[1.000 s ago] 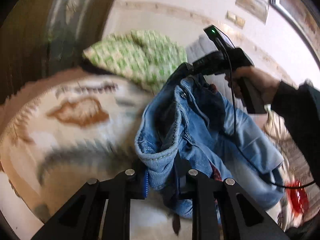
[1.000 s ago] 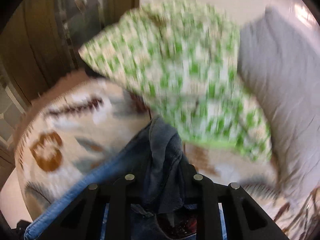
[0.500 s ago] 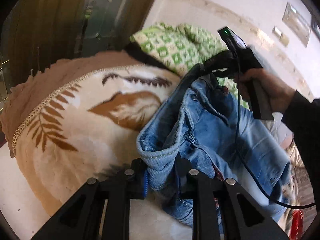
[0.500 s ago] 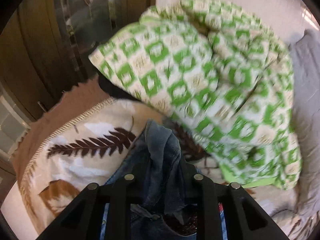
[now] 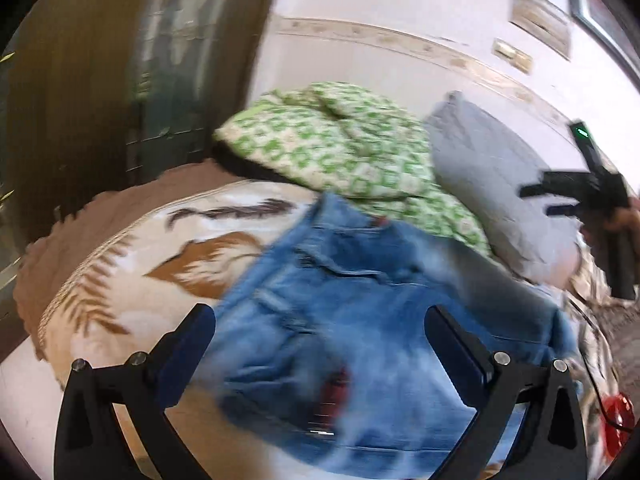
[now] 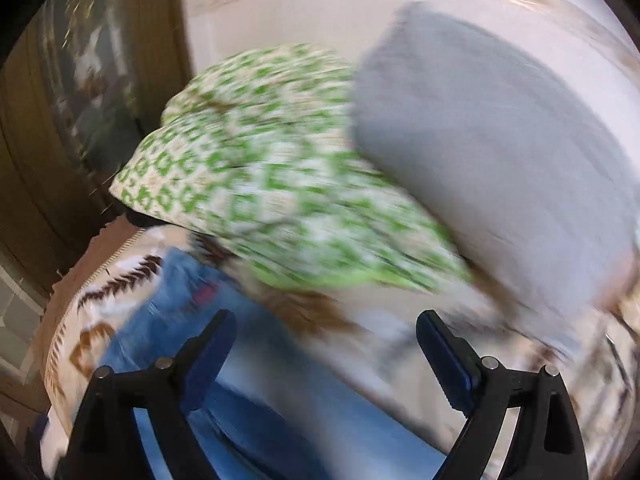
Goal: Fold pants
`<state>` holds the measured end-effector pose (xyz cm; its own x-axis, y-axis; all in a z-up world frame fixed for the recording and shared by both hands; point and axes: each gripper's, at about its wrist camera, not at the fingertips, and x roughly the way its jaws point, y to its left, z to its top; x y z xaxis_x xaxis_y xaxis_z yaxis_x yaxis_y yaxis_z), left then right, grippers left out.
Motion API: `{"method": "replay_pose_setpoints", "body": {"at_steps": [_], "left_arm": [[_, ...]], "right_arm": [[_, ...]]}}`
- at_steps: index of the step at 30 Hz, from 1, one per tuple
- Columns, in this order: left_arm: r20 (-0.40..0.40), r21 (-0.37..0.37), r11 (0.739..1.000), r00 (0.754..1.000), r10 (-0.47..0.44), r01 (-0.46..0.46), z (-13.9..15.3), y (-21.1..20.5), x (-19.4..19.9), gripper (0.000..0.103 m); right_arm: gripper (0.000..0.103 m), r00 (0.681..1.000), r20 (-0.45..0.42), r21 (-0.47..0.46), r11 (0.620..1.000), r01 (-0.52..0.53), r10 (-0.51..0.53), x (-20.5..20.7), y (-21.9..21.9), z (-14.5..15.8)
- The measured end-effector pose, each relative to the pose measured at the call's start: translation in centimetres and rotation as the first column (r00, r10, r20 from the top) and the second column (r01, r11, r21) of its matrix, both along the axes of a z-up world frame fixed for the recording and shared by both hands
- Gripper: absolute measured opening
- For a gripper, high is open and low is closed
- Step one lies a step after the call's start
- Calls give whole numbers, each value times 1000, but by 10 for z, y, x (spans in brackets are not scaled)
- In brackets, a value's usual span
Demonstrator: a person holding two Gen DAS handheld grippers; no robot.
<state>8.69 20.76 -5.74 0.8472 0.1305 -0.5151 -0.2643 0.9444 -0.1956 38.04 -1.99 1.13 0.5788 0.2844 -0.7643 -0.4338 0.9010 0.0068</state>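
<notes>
While both views are blurred, the bed (image 5: 132,280) is plain enough: it fills the lower part of each, under a cream blanket (image 5: 208,248) printed with brown leaves and edged in brown. Behind it stand a pale wall (image 5: 360,12) and, at left, a dark wooden door (image 5: 80,100).

Against the wall lies a grey pillow (image 5: 492,184), with a green-and-white checked pillow (image 5: 332,148) just beside it on the left, the two touching.

Next in size, the jeans (image 5: 352,320) lie in a loose heap on the blanket in front of the checked pillow, their upper edge touching it. In the right wrist view they show as a blue strip (image 6: 224,360) at lower left.

The left tool (image 5: 320,332) has its jaws opening, now spread wide; the jeans lie between them, but neither pad presses on the cloth. The right tool (image 6: 326,340) also has its jaws opening and spread, with blanket and a strip of denim between them, nothing pinched. In the left wrist view it appears at far right (image 5: 552,200), above the grey pillow, gripped by a hand (image 5: 624,220).

A small red object (image 5: 620,416) sits at the lower right edge, too blurred to identify.
</notes>
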Motion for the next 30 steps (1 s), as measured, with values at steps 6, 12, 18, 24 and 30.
{"method": "replay_pose_setpoints", "body": {"at_steps": [6, 12, 18, 24, 30], "left_arm": [[-45, 69, 958, 960, -276, 278, 30, -86, 18, 103], [-164, -42, 867, 852, -497, 497, 27, -162, 74, 103], [-304, -89, 873, 821, -482, 480, -1, -204, 133, 103], [-373, 258, 770, 796, -477, 583, -8, -257, 160, 103], [-512, 387, 585, 694, -506, 713, -49, -294, 177, 63]], "right_arm": [[99, 994, -11, -14, 994, 106, -106, -62, -168, 19], [99, 982, -142, 63, 989, 134, -124, -106, -270, -24], [99, 992, -125, -44, 999, 16, -21, -118, -254, -83], [99, 995, -96, -105, 994, -37, 27, -92, -224, -124], [26, 983, -181, 5, 1000, -13, 13, -56, -216, -145]]}}
